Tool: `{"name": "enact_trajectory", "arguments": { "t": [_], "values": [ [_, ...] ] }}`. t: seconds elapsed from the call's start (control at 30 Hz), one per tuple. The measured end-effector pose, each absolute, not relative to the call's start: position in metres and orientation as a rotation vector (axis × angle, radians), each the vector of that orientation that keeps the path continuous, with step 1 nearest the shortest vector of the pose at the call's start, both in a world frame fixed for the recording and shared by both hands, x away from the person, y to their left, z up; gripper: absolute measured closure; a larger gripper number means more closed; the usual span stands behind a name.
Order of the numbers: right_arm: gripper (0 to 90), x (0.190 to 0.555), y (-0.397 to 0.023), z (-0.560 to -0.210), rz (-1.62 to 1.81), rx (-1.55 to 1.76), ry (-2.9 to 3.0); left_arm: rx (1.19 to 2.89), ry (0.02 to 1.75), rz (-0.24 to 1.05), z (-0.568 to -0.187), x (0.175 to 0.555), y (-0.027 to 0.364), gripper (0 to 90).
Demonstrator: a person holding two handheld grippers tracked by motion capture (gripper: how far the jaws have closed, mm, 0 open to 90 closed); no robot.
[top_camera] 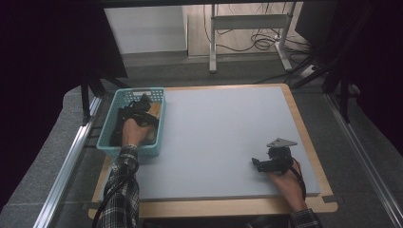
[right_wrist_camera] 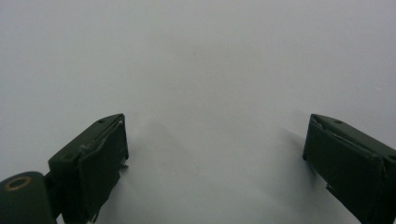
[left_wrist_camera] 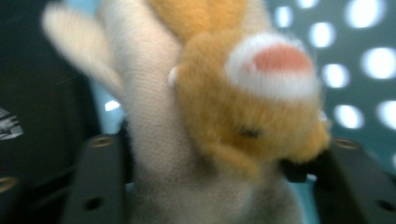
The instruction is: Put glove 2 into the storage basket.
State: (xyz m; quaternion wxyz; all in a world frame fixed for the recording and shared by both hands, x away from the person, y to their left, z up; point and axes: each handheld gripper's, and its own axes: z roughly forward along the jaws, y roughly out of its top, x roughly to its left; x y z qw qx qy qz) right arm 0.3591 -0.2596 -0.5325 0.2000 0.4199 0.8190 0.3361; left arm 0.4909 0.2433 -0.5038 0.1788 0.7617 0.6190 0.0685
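The left hand-held gripper (top_camera: 142, 107) is down inside a turquoise plastic basket (top_camera: 109, 145) that sits at the near left corner of the grey surface (top_camera: 223, 128). The person's left hand (top_camera: 133, 132) holds it from behind, with a plaid sleeve (top_camera: 121, 183) running back to the bottom edge of the high view.

In the left gripper view a plush toy (left_wrist_camera: 210, 121) stands right between the two black jaws. Its pale cream body fills the gap from one jaw to the other, and its orange-brown head, with a white muzzle and pink nose, leans over toward the right-hand jaw. The jaws stand partly apart on either side of the toy and look to be against its fur, but the picture is blurred, so whether they press on it cannot be told. Behind the toy is the perforated wall of the basket, and a dark object lies just left of the left-hand jaw. From above, a patch of the orange toy (top_camera: 155, 110) shows just beyond this gripper, inside the basket.

The right hand-held gripper (top_camera: 259, 164) rests well apart from the basket, at the near right part of the surface, held by the right hand (top_camera: 287, 185). Its jaws are released and stand wide, with bare grey surface between them.
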Motion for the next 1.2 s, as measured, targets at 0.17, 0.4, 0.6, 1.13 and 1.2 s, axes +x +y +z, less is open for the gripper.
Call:
{"name": "enact_trajectory", "arguments": {
  "t": [0.17,0.4,0.6,1.13,1.2],
  "values": [
    [6.3,0.359,-0.260,-0.533,0.939,1.174,2.289,2.128,1.681,0.178,-0.484,0.483,0.251,14.8],
    [6.3,0.359,-0.259,-0.533,0.938,1.174,2.289,2.086,1.637,0.326,-0.443,0.470,0.262,25.8],
    [6.3,0.359,-0.260,-0.533,0.939,1.175,2.289,2.153,1.768,0.422,-0.466,0.473,0.273,75.9],
    [6.3,0.359,-0.260,-0.533,0.939,1.174,2.289,2.128,1.736,0.303,-0.495,0.483,0.260,84.2],
    [6.3,0.359,-0.260,-0.533,0.939,1.174,2.289,2.112,1.749,0.332,-0.493,0.482,0.265,75.5]
  ]
}}
